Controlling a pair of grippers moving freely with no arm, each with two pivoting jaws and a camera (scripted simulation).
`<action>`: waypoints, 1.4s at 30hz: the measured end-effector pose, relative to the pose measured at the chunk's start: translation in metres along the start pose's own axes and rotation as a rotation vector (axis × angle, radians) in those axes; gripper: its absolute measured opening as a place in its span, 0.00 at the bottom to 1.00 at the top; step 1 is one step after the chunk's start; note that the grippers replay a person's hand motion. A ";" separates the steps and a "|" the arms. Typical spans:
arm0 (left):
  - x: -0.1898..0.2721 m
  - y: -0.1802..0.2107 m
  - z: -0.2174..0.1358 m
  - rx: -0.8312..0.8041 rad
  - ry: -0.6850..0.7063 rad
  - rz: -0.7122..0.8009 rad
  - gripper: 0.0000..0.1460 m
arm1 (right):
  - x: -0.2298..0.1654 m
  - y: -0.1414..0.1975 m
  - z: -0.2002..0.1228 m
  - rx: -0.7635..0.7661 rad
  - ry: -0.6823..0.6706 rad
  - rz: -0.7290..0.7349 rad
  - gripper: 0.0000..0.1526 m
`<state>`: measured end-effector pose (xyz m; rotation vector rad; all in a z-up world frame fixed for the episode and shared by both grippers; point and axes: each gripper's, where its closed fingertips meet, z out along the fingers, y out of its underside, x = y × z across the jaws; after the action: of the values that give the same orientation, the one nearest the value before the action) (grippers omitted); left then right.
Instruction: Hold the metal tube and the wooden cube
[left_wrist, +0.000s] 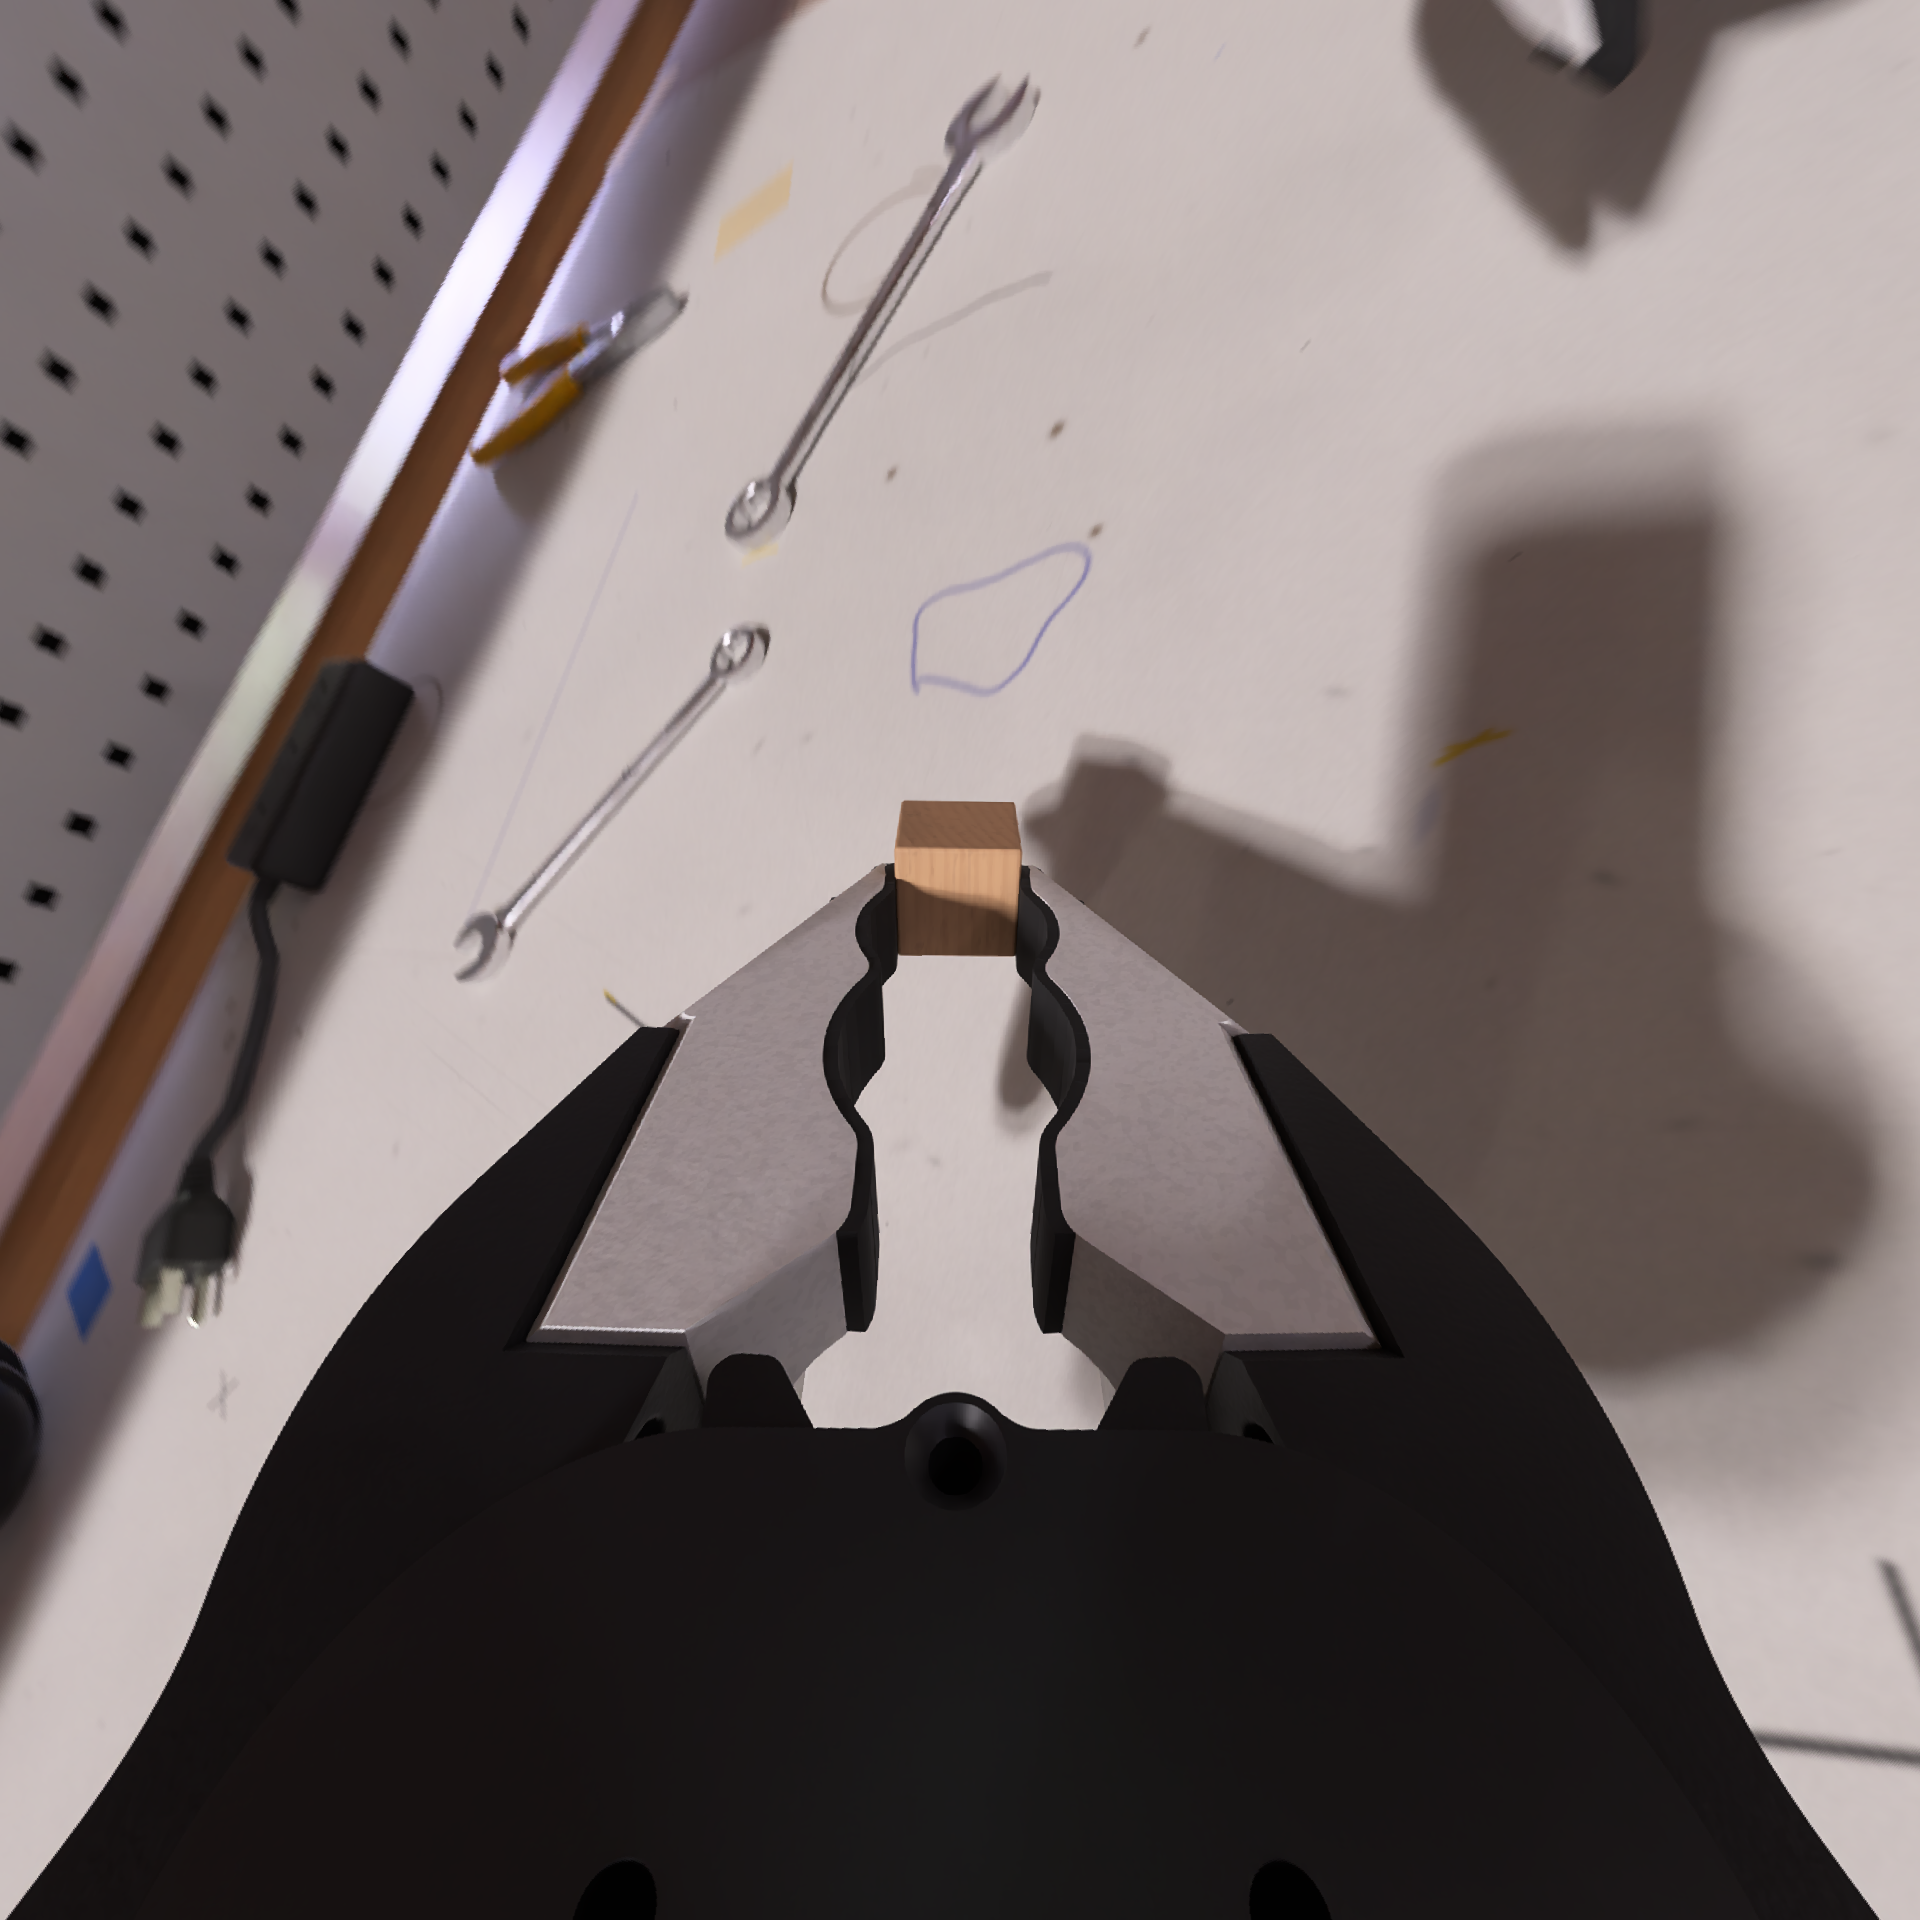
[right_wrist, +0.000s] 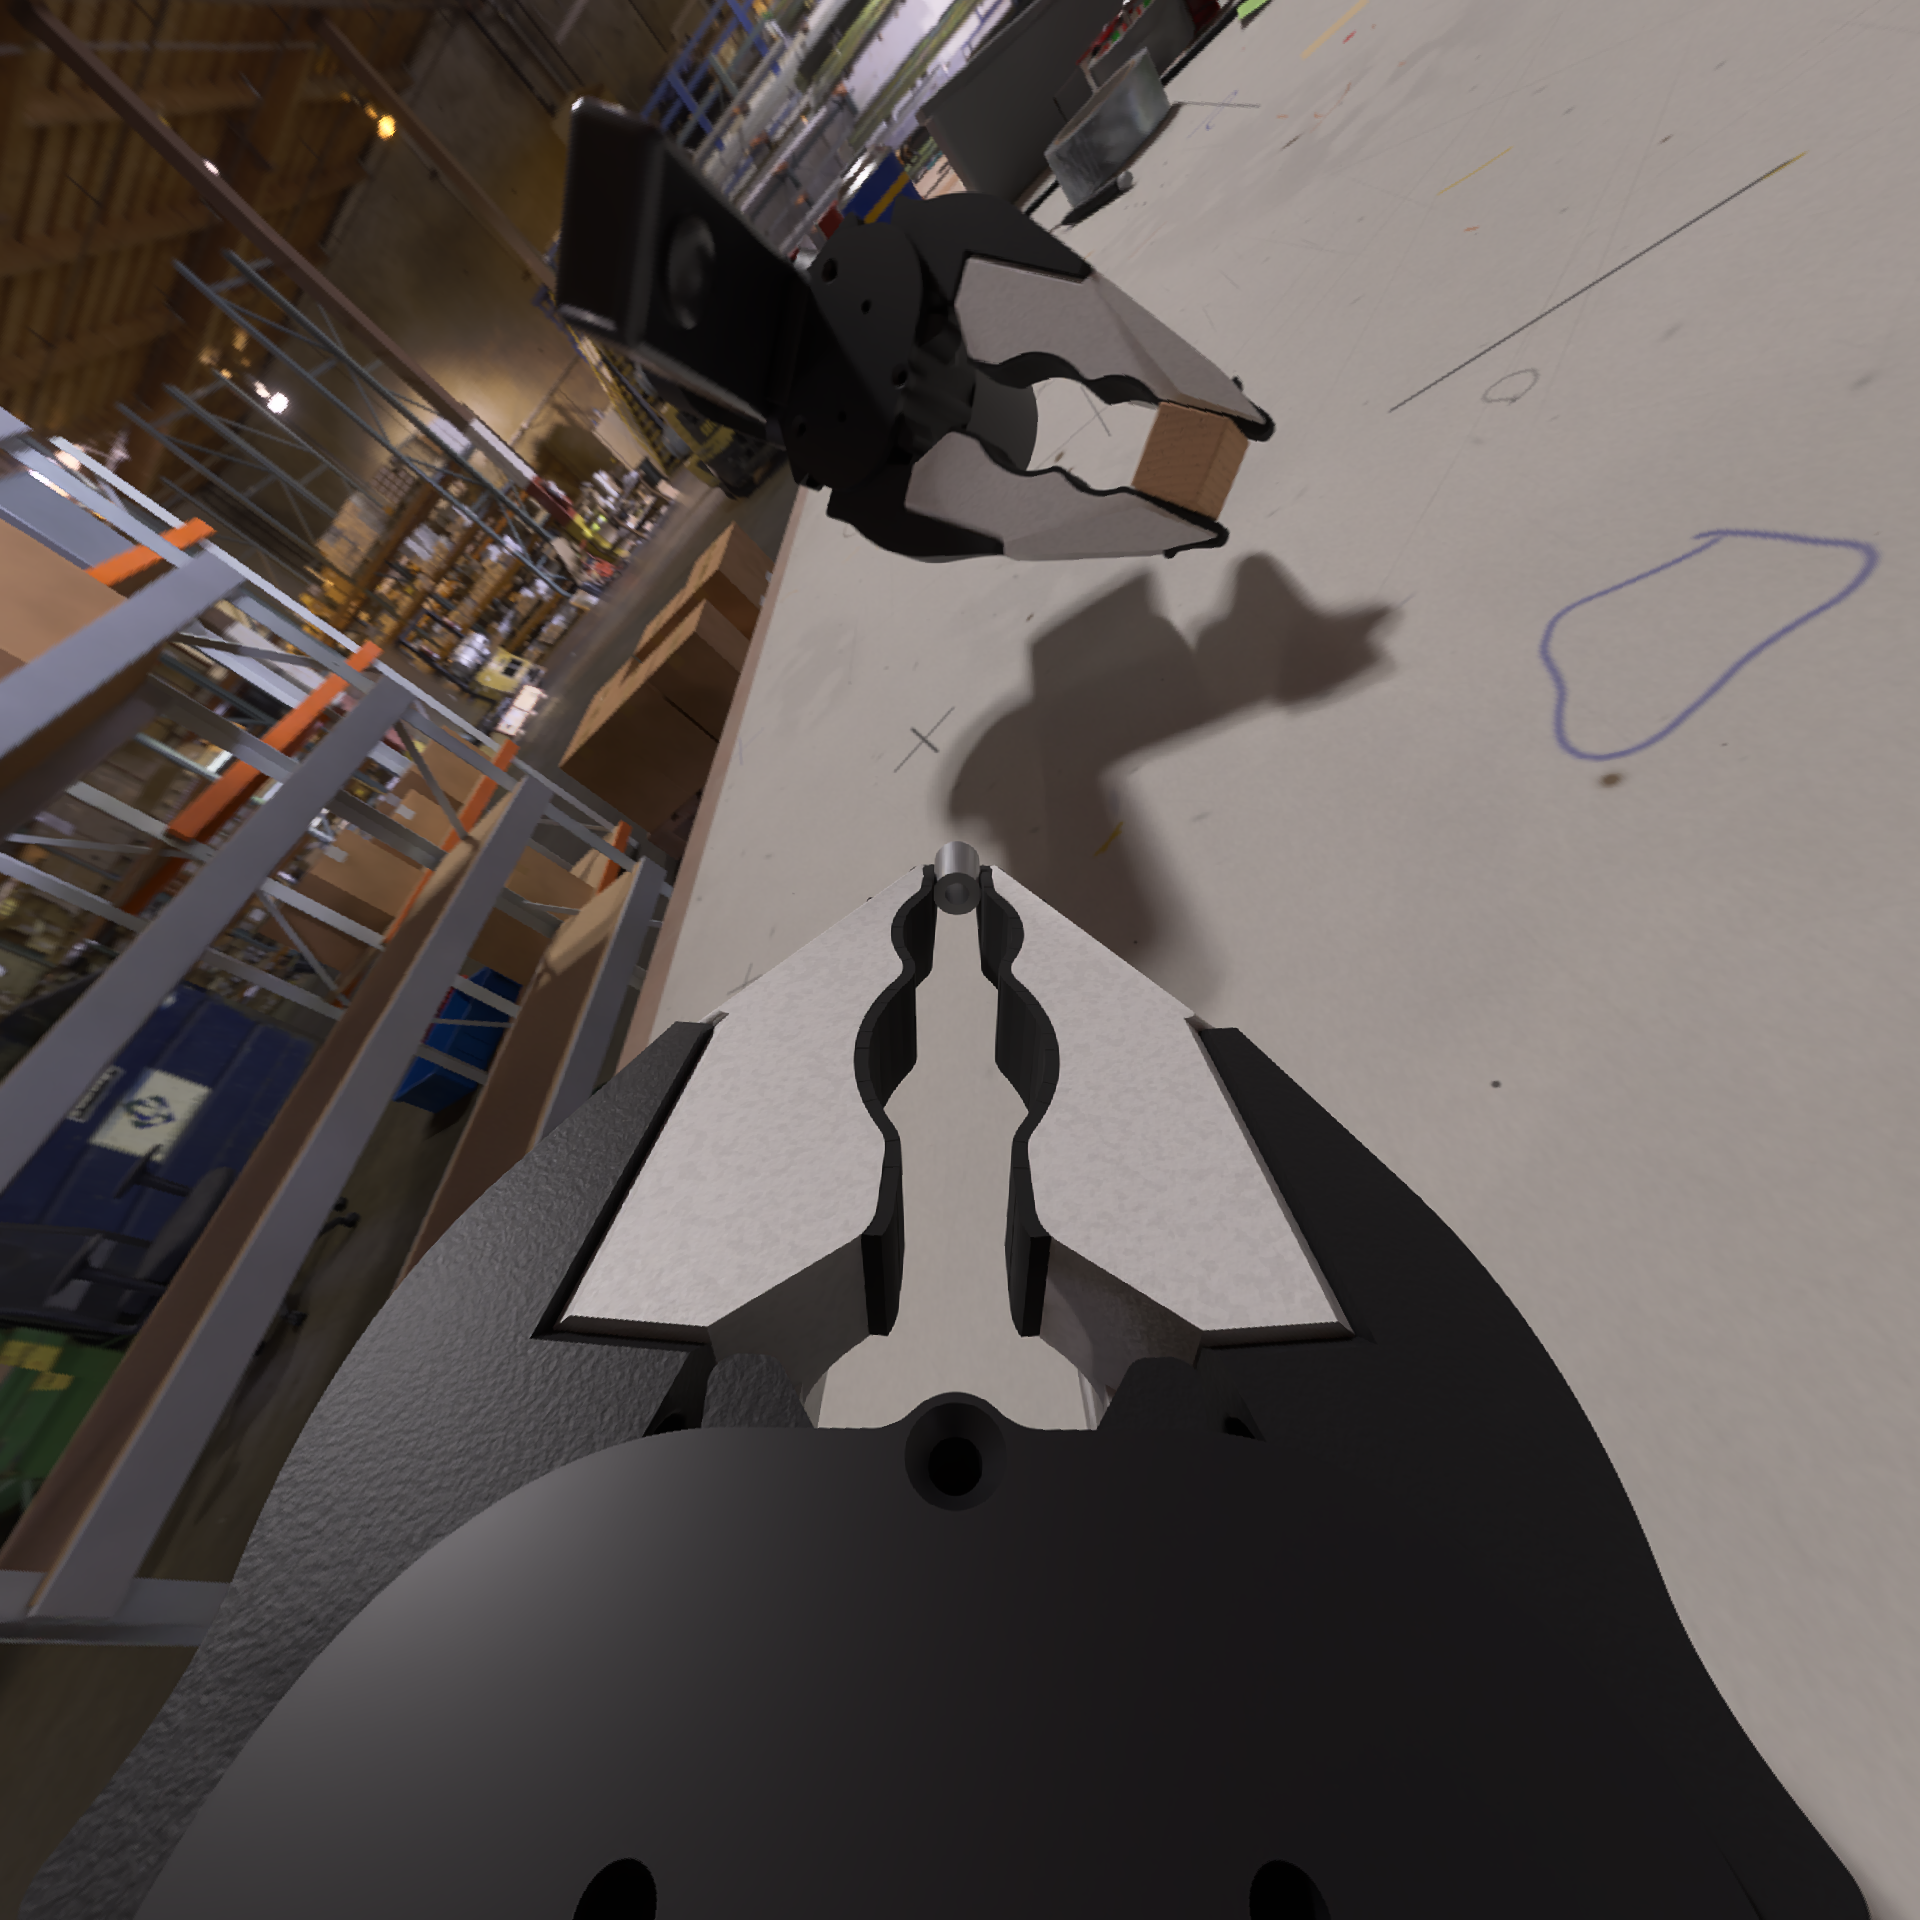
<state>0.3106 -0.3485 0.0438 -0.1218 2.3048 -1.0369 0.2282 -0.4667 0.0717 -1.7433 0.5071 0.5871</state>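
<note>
My left gripper (left_wrist: 956, 894) is shut on a small wooden cube (left_wrist: 956, 878) and holds it at the fingertips above the pale table; its shadow falls to the right. The same gripper and the wooden cube (right_wrist: 1190, 462) show farther off in the right wrist view, clear of the table. My right gripper (right_wrist: 958, 896) is shut on a short grey metal tube (right_wrist: 956, 878), pinched end-on between the very tips, also lifted off the table.
Two spanners (left_wrist: 873, 301) (left_wrist: 613, 800), yellow-handled pliers (left_wrist: 571, 369) and a black power adapter with plug (left_wrist: 312, 779) lie along the table's left side by a pegboard wall (left_wrist: 156, 364). A blue pen outline (left_wrist: 997, 618) marks the table. The table edge (right_wrist: 717, 790) drops off beside shelving.
</note>
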 end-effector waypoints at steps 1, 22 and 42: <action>0.003 -0.008 -0.003 0.022 -0.001 0.023 0.15 | -0.002 0.000 0.001 0.005 -0.011 0.010 0.04; 0.010 0.007 0.005 0.011 0.044 -0.045 0.15 | 0.016 0.029 0.018 -0.219 0.259 -0.329 0.04; 0.012 0.007 0.007 0.000 0.056 -0.029 0.15 | 0.017 0.027 0.016 -0.203 0.255 -0.326 0.04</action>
<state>0.3059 -0.3521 0.0290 -0.1279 2.3598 -1.0669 0.2231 -0.4579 0.0373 -2.0556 0.3345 0.1899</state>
